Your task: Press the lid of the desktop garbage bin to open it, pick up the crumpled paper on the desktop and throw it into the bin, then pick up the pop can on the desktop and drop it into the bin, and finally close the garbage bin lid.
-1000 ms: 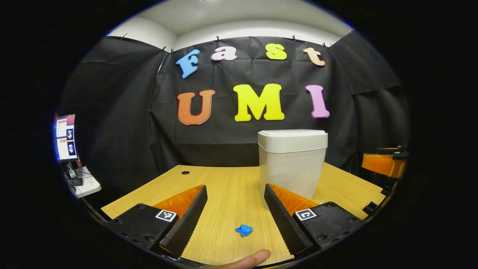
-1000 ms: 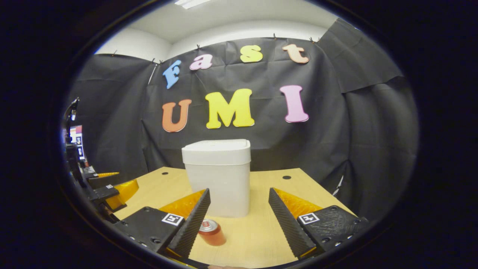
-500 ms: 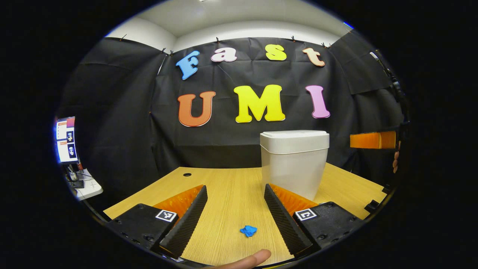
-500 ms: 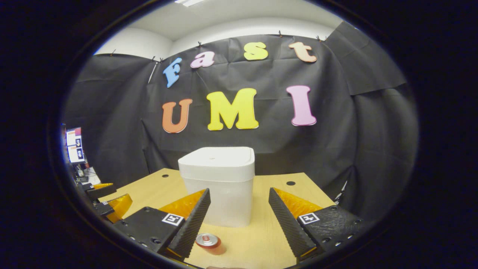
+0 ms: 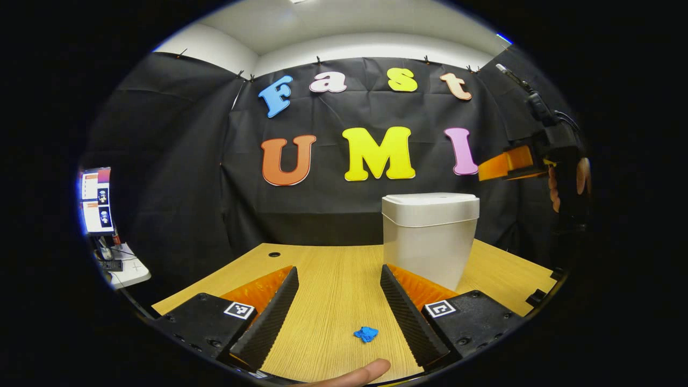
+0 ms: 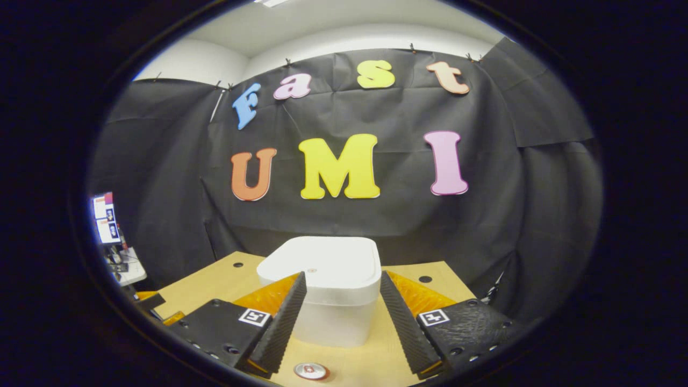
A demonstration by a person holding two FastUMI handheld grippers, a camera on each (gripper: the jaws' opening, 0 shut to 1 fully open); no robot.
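Observation:
The white desktop bin stands on the wooden desk with its lid closed. A small blue crumpled paper lies on the desk between my left gripper's fingers, near their base. My left gripper is open, low over the desk, left of the bin. My right gripper is open and hovers above the near side of the lid; in the left gripper view the right gripper hangs above and right of the bin, held by a hand. A red pop can stands in front of the bin.
A monitor and a small white side table sit off the desk's left edge. The desk has cable holes at the back. A fingertip shows at the bottom of the left gripper view.
My right gripper has risen and moved forward from desk height to above the bin lid; the can has slid to the bottom of its view. The left gripper has barely shifted.

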